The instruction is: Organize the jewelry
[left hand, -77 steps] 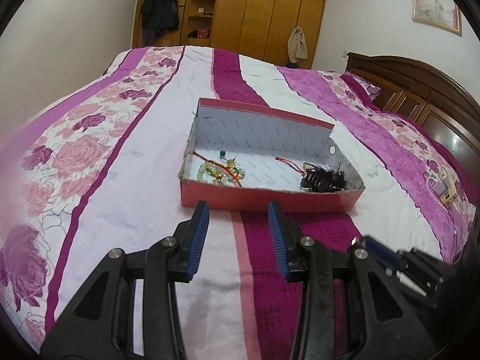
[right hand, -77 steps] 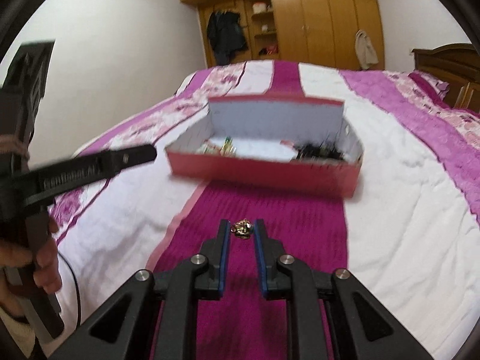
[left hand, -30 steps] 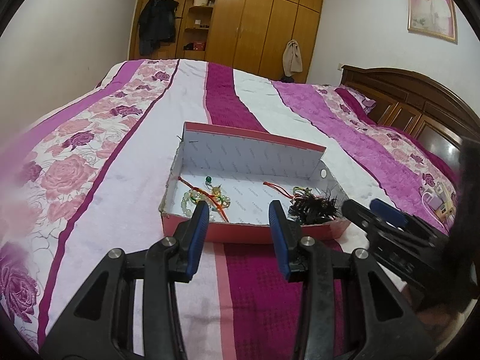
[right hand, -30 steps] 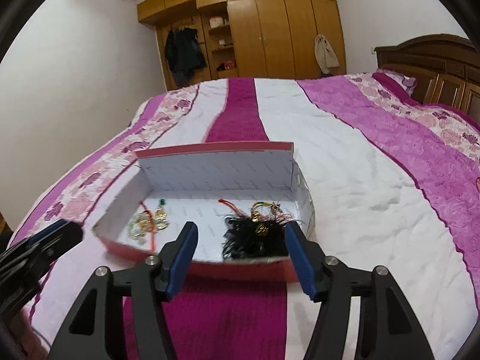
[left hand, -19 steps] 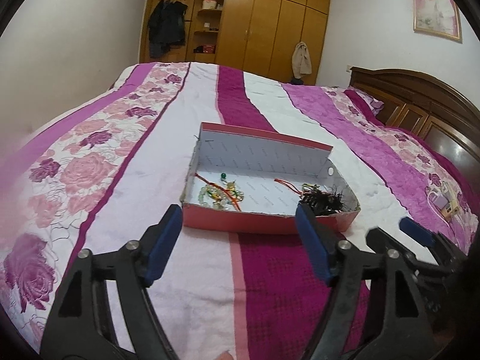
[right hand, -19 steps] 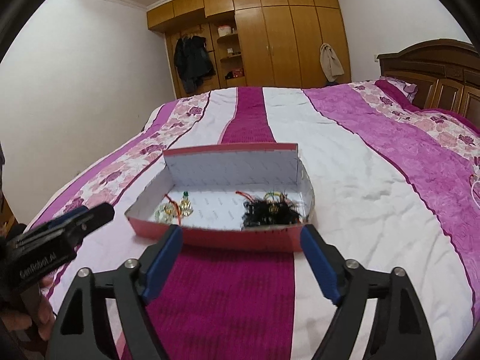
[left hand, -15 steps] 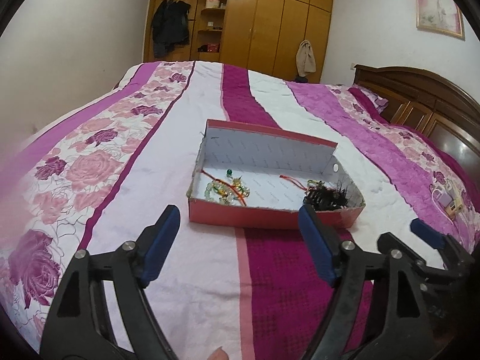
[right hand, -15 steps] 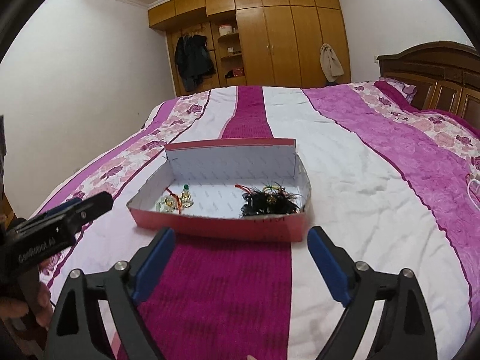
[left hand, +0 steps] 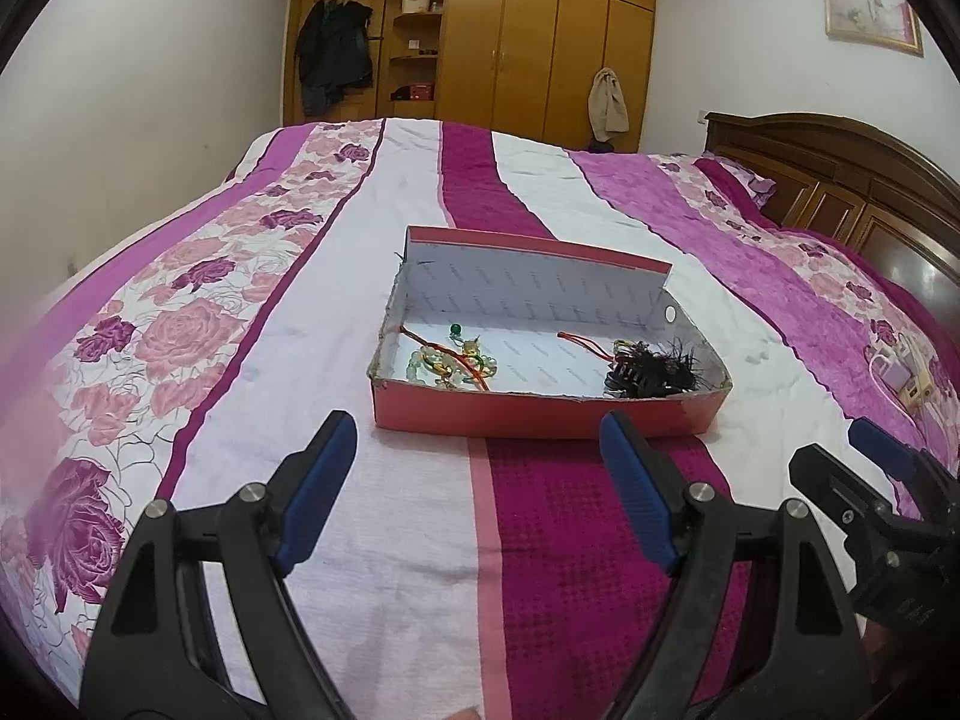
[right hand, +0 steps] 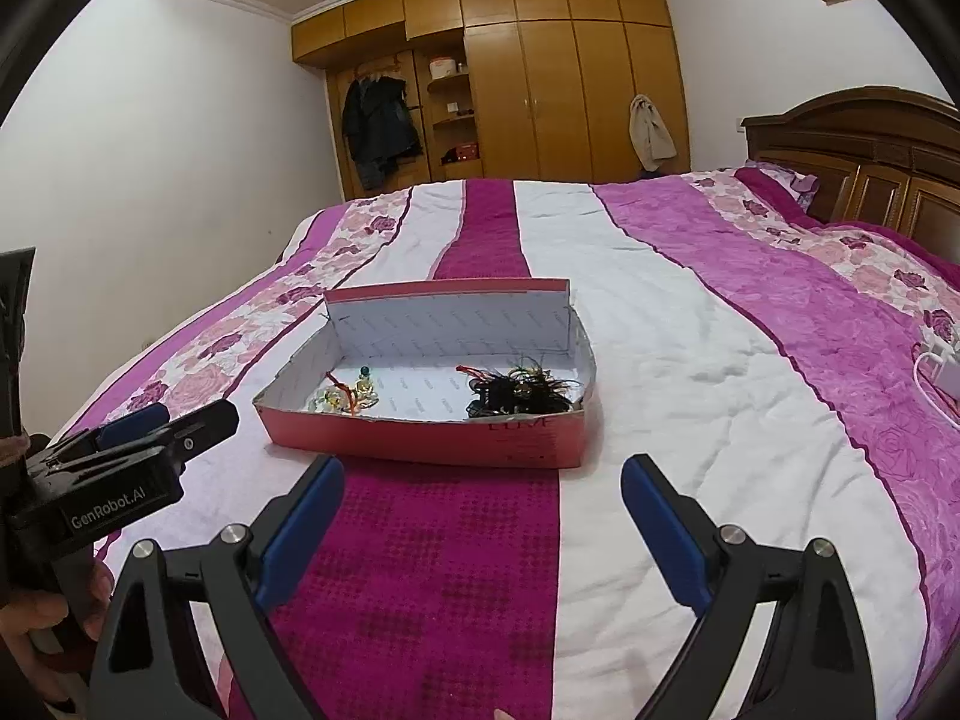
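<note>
A shallow pink box (left hand: pixel 540 417) with a white inside lies on the bed, also seen in the right wrist view (right hand: pixel 420 441). In its left part lies a bead bracelet with a red cord (left hand: pixel 450 360) (right hand: pixel 348 396). A black feathery piece with gold bits (left hand: pixel 651 369) (right hand: pixel 522 393) sits in the box's right part. My left gripper (left hand: pixel 474 426) is open and empty, a little short of the box's front wall. My right gripper (right hand: pixel 483 465) is also open and empty, in front of the box over the dark pink stripe.
The bed cover (left hand: pixel 270 360) has pink, white and floral stripes. A white charger and cable (left hand: pixel 900 372) (right hand: pixel 942 360) lie near the right edge. A wooden headboard (left hand: pixel 840 180) stands at the right, a wardrobe (right hand: pixel 540 90) at the far end. A hand (right hand: pixel 36 618) holds the left gripper.
Both grippers have spread their jaws wide and drawn back from the box. The small gold piece once pinched in the right gripper is no longer between its jaws.
</note>
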